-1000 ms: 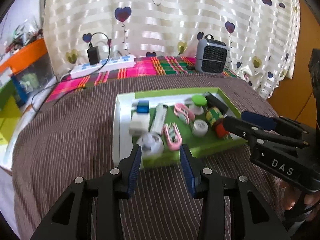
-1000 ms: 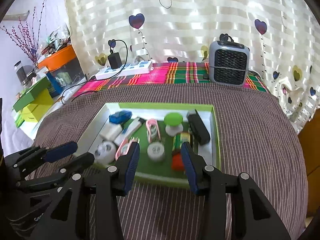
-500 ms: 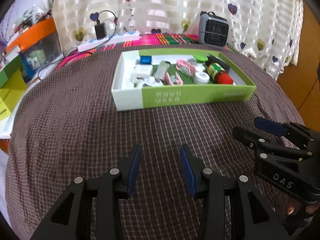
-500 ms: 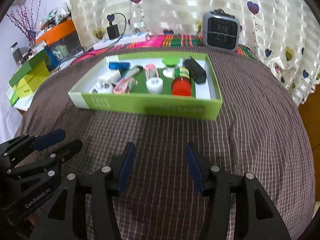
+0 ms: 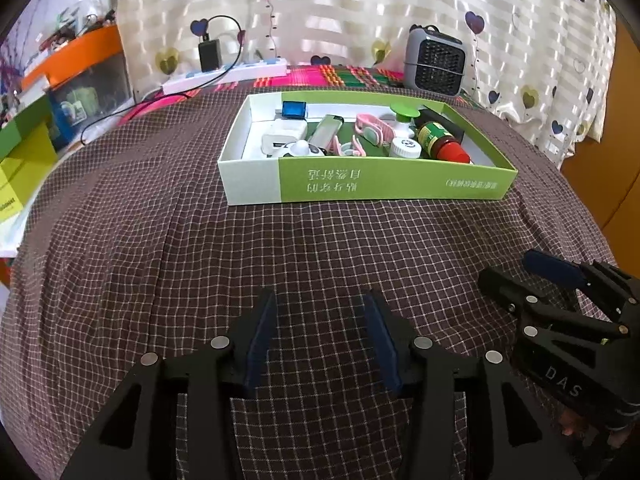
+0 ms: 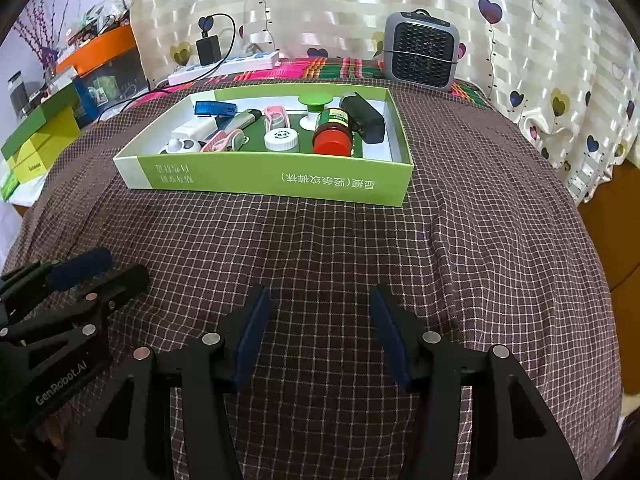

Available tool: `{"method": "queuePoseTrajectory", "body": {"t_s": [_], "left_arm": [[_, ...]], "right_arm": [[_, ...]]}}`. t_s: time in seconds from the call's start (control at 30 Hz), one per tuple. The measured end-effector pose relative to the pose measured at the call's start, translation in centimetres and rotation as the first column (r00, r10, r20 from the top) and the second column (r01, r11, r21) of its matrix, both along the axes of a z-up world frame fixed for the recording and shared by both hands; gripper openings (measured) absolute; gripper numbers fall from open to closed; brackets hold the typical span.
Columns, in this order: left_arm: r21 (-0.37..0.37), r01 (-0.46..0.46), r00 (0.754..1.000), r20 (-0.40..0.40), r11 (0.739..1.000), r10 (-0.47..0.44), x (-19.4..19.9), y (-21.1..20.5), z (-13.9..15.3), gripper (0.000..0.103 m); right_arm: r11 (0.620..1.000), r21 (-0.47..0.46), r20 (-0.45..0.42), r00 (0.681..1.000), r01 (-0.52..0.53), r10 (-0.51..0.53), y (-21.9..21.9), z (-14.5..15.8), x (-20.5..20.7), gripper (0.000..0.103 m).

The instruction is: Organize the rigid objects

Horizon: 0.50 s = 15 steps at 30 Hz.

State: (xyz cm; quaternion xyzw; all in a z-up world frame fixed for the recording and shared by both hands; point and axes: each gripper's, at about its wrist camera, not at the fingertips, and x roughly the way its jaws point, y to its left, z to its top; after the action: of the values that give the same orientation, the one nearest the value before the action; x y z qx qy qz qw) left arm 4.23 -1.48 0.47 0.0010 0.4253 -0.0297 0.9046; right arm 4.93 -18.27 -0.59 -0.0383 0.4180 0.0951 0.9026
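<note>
A green and white box [image 5: 392, 184] [image 6: 320, 184] stands on the brown checked cloth. It holds several small items: a red-capped bottle [image 6: 334, 132], a white jar [image 6: 281, 140], a green-topped knob [image 6: 315, 101], a black case [image 6: 362, 116], pink clips [image 6: 276, 114], a blue item [image 6: 214, 108] and a white charger [image 5: 282, 134]. My left gripper [image 5: 320, 320] is open and empty, low over the cloth well in front of the box. My right gripper [image 6: 320, 320] is open and empty beside it, also in the left wrist view [image 5: 532, 276].
A grey mini heater [image 6: 422, 56] stands behind the box. A white power strip [image 6: 228, 66] with a black plug lies at the back left. Green and yellow boxes [image 6: 40, 140] and an orange-lidded bin [image 6: 100, 64] stand off the left edge. The cloth falls away at the right.
Both grippers have drawn back from above the box and dropped low over the cloth. The box now lies farther ahead. Both stayed open and empty.
</note>
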Motion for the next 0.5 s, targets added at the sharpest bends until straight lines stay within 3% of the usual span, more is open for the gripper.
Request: {"method": "queuePoseTrajectory", "body": {"t_s": [0.17,0.5], "left_arm": [[0.033,0.007,1.000,-0.003,0.999,-0.007,0.11,-0.49,-0.09,0.049],[0.031,0.007,1.000,-0.002,1.000,-0.007,0.10,-0.43,-0.12,0.050]], "right_arm": [[1.000,-0.004,-0.001,1.000,0.009,-0.009,0.00,-0.06,0.19,0.058],[1.000,-0.002,-0.003,1.000,0.013,-0.014,-0.16,-0.12,0.25,0.061]]}}
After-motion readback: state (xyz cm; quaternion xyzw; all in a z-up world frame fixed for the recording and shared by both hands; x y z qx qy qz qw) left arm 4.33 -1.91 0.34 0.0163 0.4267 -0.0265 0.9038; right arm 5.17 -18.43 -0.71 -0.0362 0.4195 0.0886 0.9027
